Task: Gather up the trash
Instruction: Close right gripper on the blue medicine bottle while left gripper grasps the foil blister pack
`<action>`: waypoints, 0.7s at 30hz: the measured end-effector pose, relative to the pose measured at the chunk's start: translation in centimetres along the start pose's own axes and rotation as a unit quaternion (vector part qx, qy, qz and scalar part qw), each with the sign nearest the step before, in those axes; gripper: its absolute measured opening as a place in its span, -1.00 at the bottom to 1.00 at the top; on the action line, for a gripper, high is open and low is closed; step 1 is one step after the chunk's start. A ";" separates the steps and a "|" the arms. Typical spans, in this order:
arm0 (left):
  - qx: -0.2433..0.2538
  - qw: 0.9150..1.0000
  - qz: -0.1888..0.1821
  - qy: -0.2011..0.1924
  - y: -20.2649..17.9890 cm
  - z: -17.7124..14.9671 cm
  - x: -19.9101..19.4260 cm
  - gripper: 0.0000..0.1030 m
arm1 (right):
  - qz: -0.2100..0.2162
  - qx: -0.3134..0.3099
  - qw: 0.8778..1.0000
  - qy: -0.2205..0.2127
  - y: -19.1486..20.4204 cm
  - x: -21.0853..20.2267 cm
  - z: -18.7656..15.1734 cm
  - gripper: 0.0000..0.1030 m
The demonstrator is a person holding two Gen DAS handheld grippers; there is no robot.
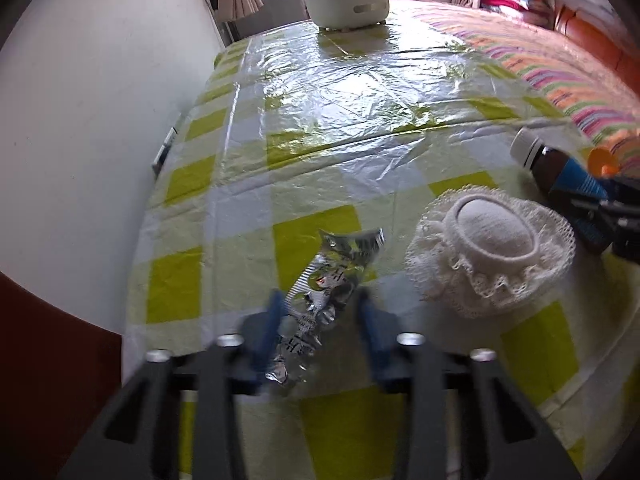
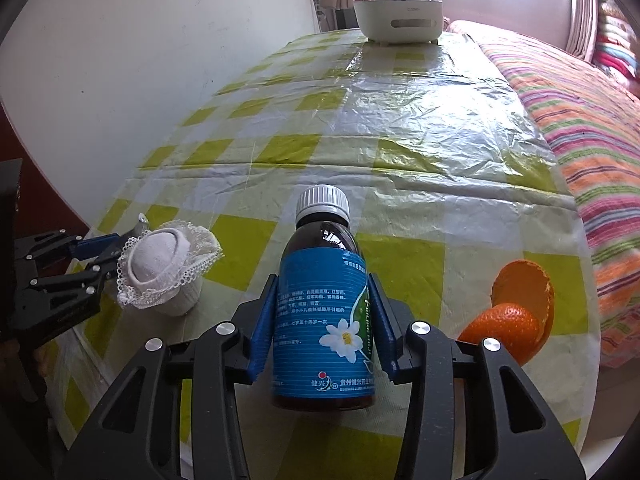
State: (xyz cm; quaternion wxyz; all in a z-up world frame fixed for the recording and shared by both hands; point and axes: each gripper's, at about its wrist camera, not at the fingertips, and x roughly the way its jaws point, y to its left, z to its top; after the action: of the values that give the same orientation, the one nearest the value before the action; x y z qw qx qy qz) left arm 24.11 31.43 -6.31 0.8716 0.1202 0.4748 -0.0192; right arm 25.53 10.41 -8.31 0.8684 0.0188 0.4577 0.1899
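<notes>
Your left gripper (image 1: 320,300) sits low over the green-checked tablecloth (image 1: 360,120), its blue fingers (image 1: 272,320) on either side of a crumpled silver wrapper (image 1: 320,300). That wrapper lies flat on the cloth between them; the left finger meets its edge, but blur hides whether the right one presses, so you cannot tell if the grip is made. Just right of it sits a white lace-trimmed sock bundle (image 1: 492,244), close beside the wrapper but apart from it.

Further right, your right gripper (image 2: 324,320) is clenched on a brown medicine bottle (image 2: 324,320) with a blue label and white cap (image 2: 322,199); both blue fingers (image 2: 266,320) press the label's sides, and the bottle points away from you, its cap toward the far end of the table. Right of the bottle lies orange peel (image 2: 516,316), near the table's edge by a striped bedspread (image 2: 580,120). At the far end stands a white basket (image 2: 400,20).
</notes>
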 end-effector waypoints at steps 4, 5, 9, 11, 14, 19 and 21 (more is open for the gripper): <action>-0.011 1.000 -0.002 -0.004 0.3 -0.1 -0.2 -0.64 | 0.014 0.013 1.000 0.000 -0.3 -0.4 -0.4 -0.19; -0.019 1.000 -0.006 -0.005 0.5 -0.2 -0.3 -0.70 | 0.018 0.017 1.000 0.000 -0.3 -0.5 -0.5 -0.19; -0.055 0.998 -0.032 -0.011 1.6 -0.2 -0.9 -0.80 | 0.027 0.022 0.999 -0.007 -0.4 -1.5 -0.7 -0.19; -0.061 0.997 -0.034 -0.017 1.6 -0.3 -1.4 -0.80 | 0.031 0.024 0.999 -0.012 -0.3 -2.2 -1.0 -0.19; -0.063 0.997 -0.034 -0.027 1.3 -0.2 -2.1 -0.80 | 0.033 0.026 0.999 -0.018 -0.3 -3.1 -1.2 -0.19; -0.056 0.996 -0.039 -0.051 0.3 -0.4 -3.9 -0.80 | 0.041 0.033 0.998 -0.033 -0.7 -5.0 -2.1 -0.19; -0.051 0.996 -0.041 -0.060 -0.3 -0.5 -4.8 -0.80 | 0.042 0.035 0.998 -0.039 -0.9 -5.8 -2.5 -0.19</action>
State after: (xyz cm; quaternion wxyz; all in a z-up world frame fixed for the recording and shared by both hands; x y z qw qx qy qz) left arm 21.10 30.91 -2.64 0.9021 0.0545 0.4263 -0.0375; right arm 20.90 7.24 -5.38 0.8756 0.0763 0.4287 0.2090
